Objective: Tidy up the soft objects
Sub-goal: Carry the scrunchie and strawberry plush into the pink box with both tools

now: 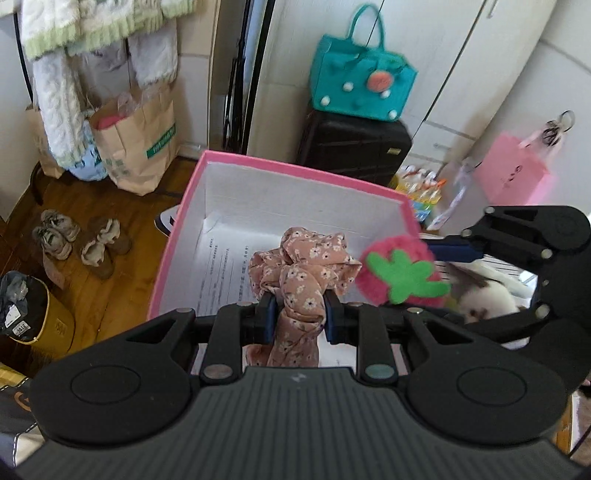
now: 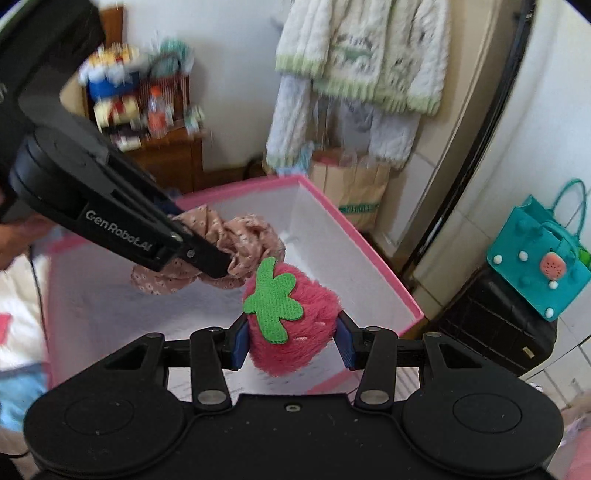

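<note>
My left gripper is shut on a pink floral fabric scrunchie, which bunches above the pads and hangs below them. It is held over the open pink box with white inner walls and a printed paper on its floor. My right gripper is shut on a fuzzy pink strawberry plush with a green felt leaf, also over the pink box. In the left wrist view the strawberry and the right gripper come in from the right. In the right wrist view the left gripper and scrunchie sit just beyond the strawberry.
A teal bag rests on a black suitcase behind the box. Paper bags and hanging knitwear stand at the left, shoes on the wooden floor. A pink gift bag hangs at the right.
</note>
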Demonstrator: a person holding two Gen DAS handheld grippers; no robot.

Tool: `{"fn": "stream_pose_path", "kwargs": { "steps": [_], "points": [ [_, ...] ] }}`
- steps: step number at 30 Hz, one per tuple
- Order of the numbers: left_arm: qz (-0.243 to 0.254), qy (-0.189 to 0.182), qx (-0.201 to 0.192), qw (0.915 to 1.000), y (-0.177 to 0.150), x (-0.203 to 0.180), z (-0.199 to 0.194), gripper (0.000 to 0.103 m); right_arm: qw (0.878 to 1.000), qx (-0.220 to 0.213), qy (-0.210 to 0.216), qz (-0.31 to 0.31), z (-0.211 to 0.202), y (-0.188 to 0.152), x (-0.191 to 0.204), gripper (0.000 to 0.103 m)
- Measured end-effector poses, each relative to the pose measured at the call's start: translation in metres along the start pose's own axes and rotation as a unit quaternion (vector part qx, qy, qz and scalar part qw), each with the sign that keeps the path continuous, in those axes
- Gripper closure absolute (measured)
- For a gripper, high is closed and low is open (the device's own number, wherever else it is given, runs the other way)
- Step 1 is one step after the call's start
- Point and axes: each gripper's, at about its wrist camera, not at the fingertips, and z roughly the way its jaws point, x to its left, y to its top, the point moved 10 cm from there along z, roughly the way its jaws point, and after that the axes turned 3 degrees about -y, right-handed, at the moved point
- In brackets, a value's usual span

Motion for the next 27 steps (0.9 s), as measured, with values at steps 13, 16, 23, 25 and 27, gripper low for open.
{"fn": "stream_pose_path", "kwargs": {
  "steps": [13,16,23,25,27],
  "points": [
    [-0.039,0.003,0.056,0.9977,0.009,0.019,0.059,0.08,0.988,0.125,-0.004,-0.091,0.097,0.0,-0.01,0.052],
    [-0.041,0.008,0.065,0.997,0.009,0.023,0.066,0.08,0.985,0.14,0.005,-0.099,0.104,-0.002,-0.01,0.052],
    [-0.049,-0.001,0.071,0.9963,0.011,0.025,0.078,0.08,0.976,0.176,0.002,-0.127,0.117,-0.006,-0.013,0.048],
    [-0.05,0.0,0.071,0.9962,0.011,0.024,0.081,0.08,0.976,0.176,-0.003,-0.131,0.119,-0.006,-0.012,0.046],
    [-0.05,0.0,0.071,0.9962,0.012,0.024,0.084,0.08,0.976,0.173,-0.004,-0.13,0.119,-0.006,-0.011,0.047]
  ]
}}
